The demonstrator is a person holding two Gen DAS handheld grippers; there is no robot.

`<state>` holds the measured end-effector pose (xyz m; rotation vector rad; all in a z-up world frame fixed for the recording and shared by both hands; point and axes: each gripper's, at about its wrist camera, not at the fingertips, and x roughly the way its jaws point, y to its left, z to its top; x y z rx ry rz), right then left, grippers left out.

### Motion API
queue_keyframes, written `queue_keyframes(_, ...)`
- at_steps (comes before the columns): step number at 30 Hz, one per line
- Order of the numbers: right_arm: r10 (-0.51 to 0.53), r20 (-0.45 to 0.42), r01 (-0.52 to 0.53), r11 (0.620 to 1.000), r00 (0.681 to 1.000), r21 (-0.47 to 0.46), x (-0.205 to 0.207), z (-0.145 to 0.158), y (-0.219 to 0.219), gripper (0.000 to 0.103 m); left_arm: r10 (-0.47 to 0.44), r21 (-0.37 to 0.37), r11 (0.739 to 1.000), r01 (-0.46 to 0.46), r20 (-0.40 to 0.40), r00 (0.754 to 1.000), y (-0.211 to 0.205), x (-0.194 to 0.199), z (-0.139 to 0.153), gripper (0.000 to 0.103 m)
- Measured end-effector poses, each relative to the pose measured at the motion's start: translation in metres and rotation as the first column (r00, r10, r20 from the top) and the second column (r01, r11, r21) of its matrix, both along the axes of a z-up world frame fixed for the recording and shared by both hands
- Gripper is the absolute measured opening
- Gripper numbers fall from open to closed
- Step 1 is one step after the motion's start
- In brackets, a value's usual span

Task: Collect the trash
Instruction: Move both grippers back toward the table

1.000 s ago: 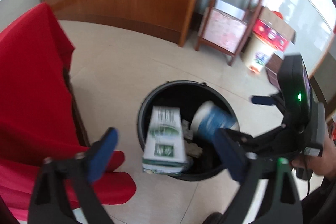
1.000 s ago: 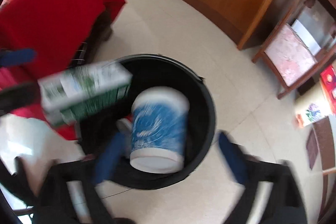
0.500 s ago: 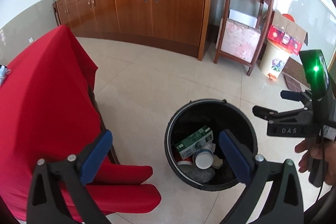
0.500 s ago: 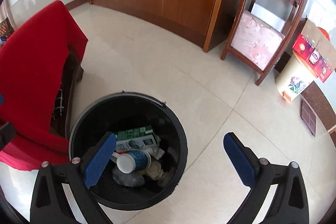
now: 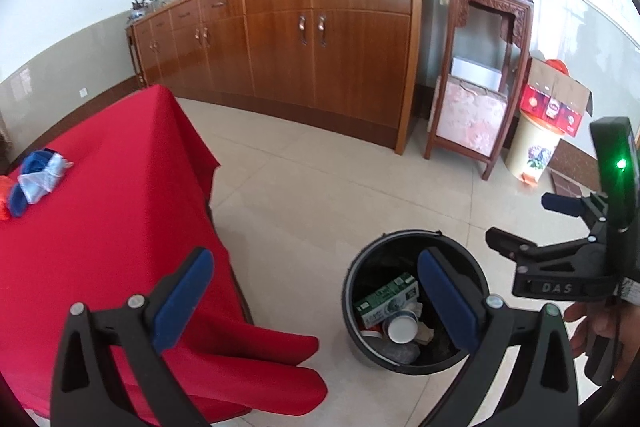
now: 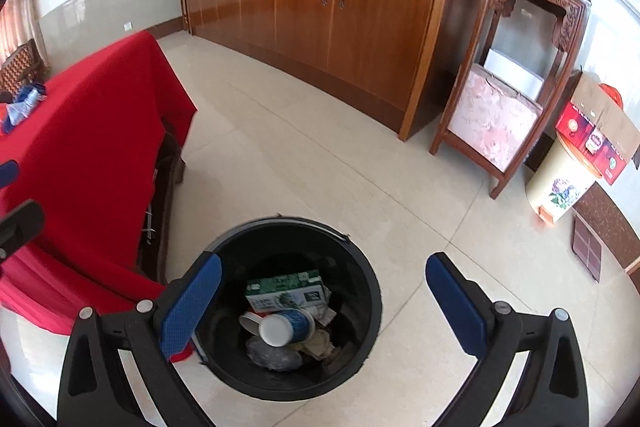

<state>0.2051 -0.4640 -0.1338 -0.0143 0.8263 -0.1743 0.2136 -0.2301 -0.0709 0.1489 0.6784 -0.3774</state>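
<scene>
A black trash bin (image 5: pixel 351 291) (image 6: pixel 280 223) stands on the tiled floor beside the red-clothed table (image 5: pixel 100 195) (image 6: pixel 84 131). Inside it lie a green-and-white carton (image 5: pixel 386 299) (image 6: pixel 286 290), a blue-and-white cup (image 5: pixel 400 327) (image 6: pixel 286 325) on its side, and crumpled scraps. My left gripper (image 5: pixel 314 291) hangs open and empty above the floor, left of the bin. My right gripper (image 6: pixel 324 291) is open and empty, high over the bin. On the table's far left lies a crumpled blue and clear wrapper (image 5: pixel 36 179) (image 6: pixel 22 107), with something orange-red beside it.
A long wooden cabinet (image 5: pixel 320 59) (image 6: pixel 340 19) lines the far wall. A carved wooden stand (image 5: pixel 480 75) (image 6: pixel 516 75) is right of it, then a cream bin (image 5: pixel 532 151) (image 6: pixel 556 179) with a cardboard box on top. A hand (image 5: pixel 596 327) holds the right gripper.
The carton and the cup dropped from the open grippers into the bin and now lie at its bottom. Both grippers have risen and pulled back from the bin.
</scene>
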Motion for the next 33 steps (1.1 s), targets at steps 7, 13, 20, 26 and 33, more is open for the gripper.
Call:
queue_keyframes(7, 0.052, 0.054, -0.052, 0.999, 0.997, 0.003, 0.0, 0.031, 0.037, 0.103, 0.065, -0.028, 0.998, -0.064, 0.043, 0.997, 0.036, -0.007, 0.021, 0.103)
queue_keyframes(13, 0.122, 0.095, -0.123, 0.992, 0.988, 0.006, 0.008, 0.056, 0.081, 0.103, 0.146, -0.064, 0.988, -0.142, 0.06, 0.987, 0.086, -0.01, 0.037, 0.103)
queue_keyframes(20, 0.223, 0.126, -0.225, 0.974, 0.967, 0.003, 0.025, 0.075, 0.148, 0.103, 0.288, -0.094, 0.955, -0.28, 0.088, 0.954, 0.164, -0.016, 0.051, 0.103)
queue_keyframes(26, 0.311, 0.144, -0.319, 0.947, 0.94, 0.037, 0.044, 0.083, 0.215, 0.103, 0.427, -0.099, 0.903, -0.418, 0.104, 0.898, 0.232, -0.018, 0.055, 0.103)
queue_keyframes(33, 0.428, 0.064, -0.43, 0.902, 0.902, 0.028, 0.07, 0.075, 0.31, 0.103, 0.537, -0.071, 0.844, -0.532, 0.113, 0.836, 0.296, -0.015, 0.051, 0.102)
